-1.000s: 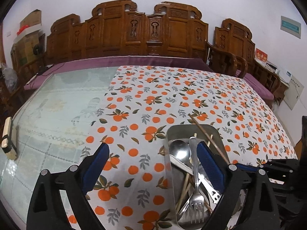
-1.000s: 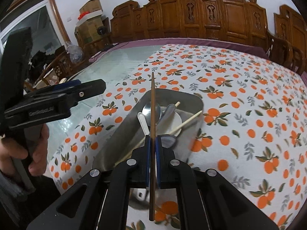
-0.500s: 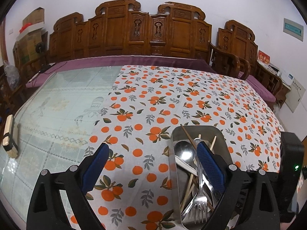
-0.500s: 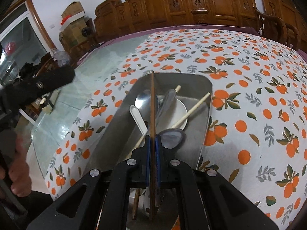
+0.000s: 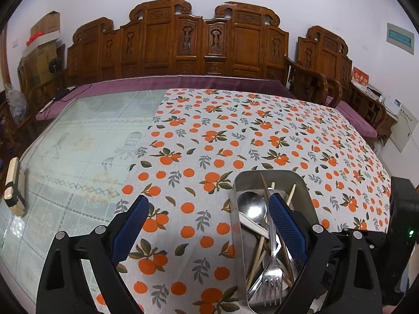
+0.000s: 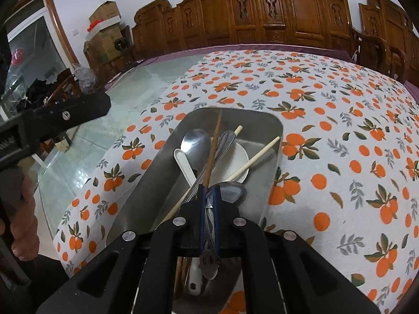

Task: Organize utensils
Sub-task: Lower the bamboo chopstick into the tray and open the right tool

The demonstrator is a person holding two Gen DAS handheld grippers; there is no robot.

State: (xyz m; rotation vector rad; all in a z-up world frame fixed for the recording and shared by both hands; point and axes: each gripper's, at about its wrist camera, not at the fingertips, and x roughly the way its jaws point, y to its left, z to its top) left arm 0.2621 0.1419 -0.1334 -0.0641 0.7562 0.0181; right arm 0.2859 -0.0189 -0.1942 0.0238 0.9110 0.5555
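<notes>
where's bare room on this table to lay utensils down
Free: the orange-print tablecloth between the rectangular steel tray and the carved wooden bench, and the cloth left of the tray. The bare glass tabletop is open except a small wooden block at its edge. Crowded: inside the tray.

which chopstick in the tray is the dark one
The brown chopstick running straight up the tray's middle; the two others are pale and slant across it.
</notes>
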